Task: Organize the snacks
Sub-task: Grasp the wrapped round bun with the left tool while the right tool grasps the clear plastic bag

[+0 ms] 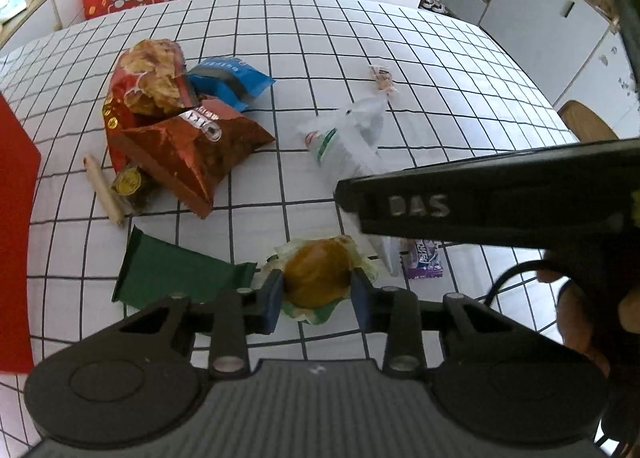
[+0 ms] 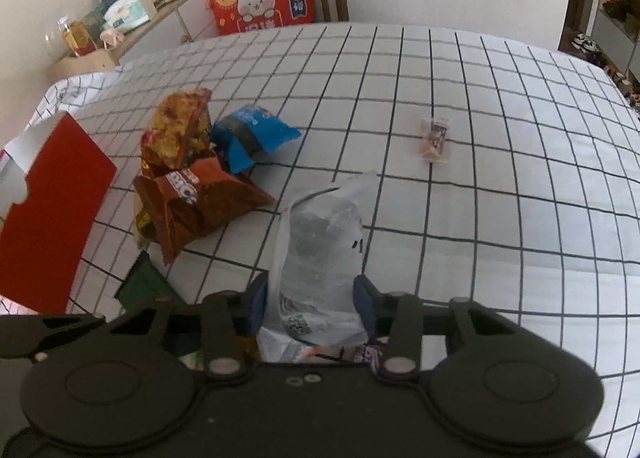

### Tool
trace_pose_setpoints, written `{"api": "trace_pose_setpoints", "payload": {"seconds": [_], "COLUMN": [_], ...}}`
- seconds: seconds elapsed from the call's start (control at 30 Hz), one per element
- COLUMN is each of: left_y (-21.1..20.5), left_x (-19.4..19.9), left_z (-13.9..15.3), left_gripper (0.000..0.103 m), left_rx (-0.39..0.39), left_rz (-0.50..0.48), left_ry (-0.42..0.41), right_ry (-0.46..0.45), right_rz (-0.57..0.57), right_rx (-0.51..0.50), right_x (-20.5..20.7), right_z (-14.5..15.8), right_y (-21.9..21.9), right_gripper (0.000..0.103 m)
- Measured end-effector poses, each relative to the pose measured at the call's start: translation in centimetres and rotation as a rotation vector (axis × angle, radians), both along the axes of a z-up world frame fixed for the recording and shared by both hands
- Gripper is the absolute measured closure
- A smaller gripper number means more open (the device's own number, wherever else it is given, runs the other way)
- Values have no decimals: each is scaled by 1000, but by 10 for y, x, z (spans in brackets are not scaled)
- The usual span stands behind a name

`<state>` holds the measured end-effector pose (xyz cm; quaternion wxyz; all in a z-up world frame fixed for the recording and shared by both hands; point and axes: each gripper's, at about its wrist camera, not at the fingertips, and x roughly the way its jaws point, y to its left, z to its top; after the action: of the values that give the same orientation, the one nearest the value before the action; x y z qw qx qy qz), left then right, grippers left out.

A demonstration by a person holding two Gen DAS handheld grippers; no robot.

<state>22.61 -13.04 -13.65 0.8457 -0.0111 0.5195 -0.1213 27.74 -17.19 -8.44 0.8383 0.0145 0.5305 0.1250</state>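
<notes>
While both grippers are down at the near edge of the bench (image 2: 460, 137), each has a separate snack between its fingers, which suggests two items are being collected at once.

Left gripper (image 1: 316, 290): its blue pads sit against either side of a wrapped bun (image 1: 316, 278) in clear film with green edging, lying on the checked cloth. The jaws are narrowed to the bun's width and appear to press on it; the bun is not visibly lifted.

Right gripper (image 2: 310, 298): its fingers stand either side of a translucent white packet (image 2: 320, 250) that lies lengthwise toward the bench centre. The left pad meets the film; on the right side contact is probable, though the loose wrapper makes it hard to confirm.

Unsorted stock: a heap of bags sits to the left, comprising a brown bag (image 1: 196, 149), a red chip bag (image 1: 148, 81) and a blue packet (image 1: 228, 81), touching or overlapping. A green wrapper (image 1: 176, 274) lies just beside the bun, a purple sachet (image 1: 424, 262) near the white packet, and a small sweet (image 2: 435, 137) well apart. A red box (image 2: 52, 217) at the left edge is the likely receptacle.

Judgement: grasping stage, little sorted so far.
</notes>
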Motion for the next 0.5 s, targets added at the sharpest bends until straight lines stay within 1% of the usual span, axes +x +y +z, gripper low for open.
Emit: {"api": "trace_pose_setpoints", "payload": {"seconds": [0.1,0.23,0.27,0.3,0.33,0.4,0.5], "left_y": [4,10,11,13,15,20,25], "left_x": [-4,-11,-13,-15,-16,-18,-23], "left_z": [6,16,17,19,21,25,28], "left_gripper": [70,72,80,91,97,97,97], "left_rx": [-15,-37,-40,-41,-42,-50,-51], "left_rz": [15,19,20,25,35,43,24], "left_ry": [-4,-19,-21,-20,-20,-27,-37], "right_ry": [-15,-41,-49,-56,-62,-64,-72], "right_rz": [4,-4,-5,-5,-2,-11,-6], "right_rx": [-6,16,17,19,23,27,21], "right_x": [-6,-17,-20,-24,-26,-32,-41], "right_z": [7,22,27,30,33,39,46], "right_y": [0,-2,-3,-3,-3,-4,-4], "right_gripper": [60,60,60,60,60,60,60]}}
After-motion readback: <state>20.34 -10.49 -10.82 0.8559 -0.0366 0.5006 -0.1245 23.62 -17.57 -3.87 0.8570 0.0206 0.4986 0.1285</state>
